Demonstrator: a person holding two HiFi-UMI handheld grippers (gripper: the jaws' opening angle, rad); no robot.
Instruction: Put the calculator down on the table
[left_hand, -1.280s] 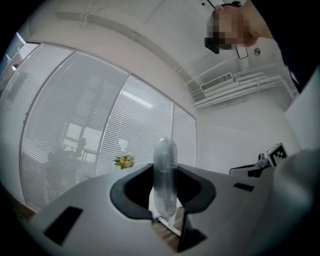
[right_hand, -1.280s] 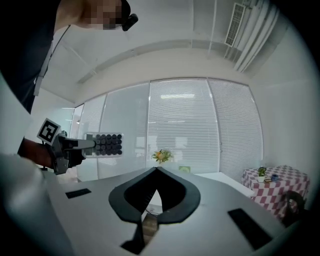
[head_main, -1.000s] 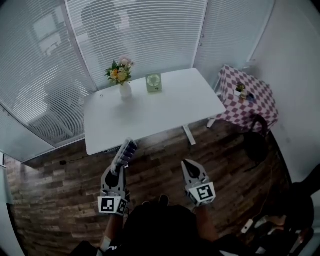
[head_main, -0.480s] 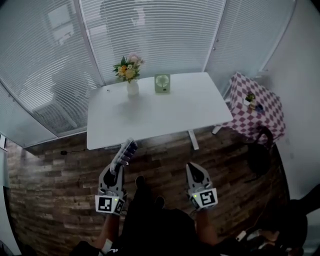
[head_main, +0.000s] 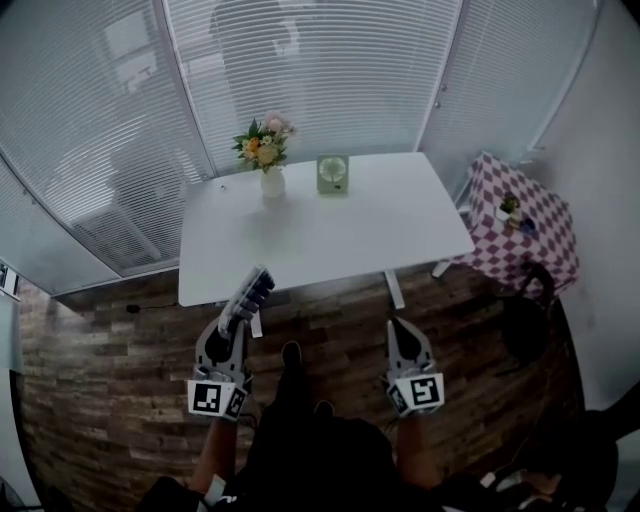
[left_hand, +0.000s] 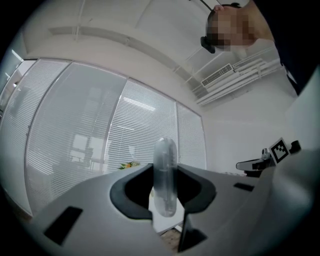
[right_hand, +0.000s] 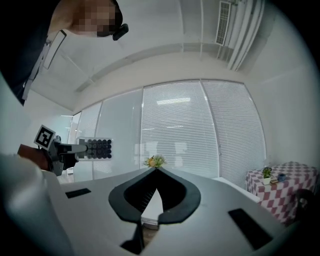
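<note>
A grey calculator (head_main: 251, 294) with dark keys sticks up and forward from my left gripper (head_main: 240, 318), which is shut on its lower end. Its top reaches the near edge of the white table (head_main: 400, 235). In the left gripper view the calculator (left_hand: 165, 175) stands edge-on between the pads. In the right gripper view it (right_hand: 95, 148) shows face-on at the left. My right gripper (head_main: 402, 328) hangs level over the wooden floor short of the table, shut and empty, its tips (right_hand: 156, 172) meeting.
On the table's far side stand a white vase of flowers (head_main: 266, 158) and a small green fan (head_main: 332, 173). A red-checked small table (head_main: 535, 220) with little items stands at the right. Blinds (head_main: 300, 70) close off the wall behind. My shoe (head_main: 291, 354) is on the floor between the grippers.
Both grippers have moved forward toward the table, and the table edge now lies closer to them. The calculator stays held in the left gripper the same way.
</note>
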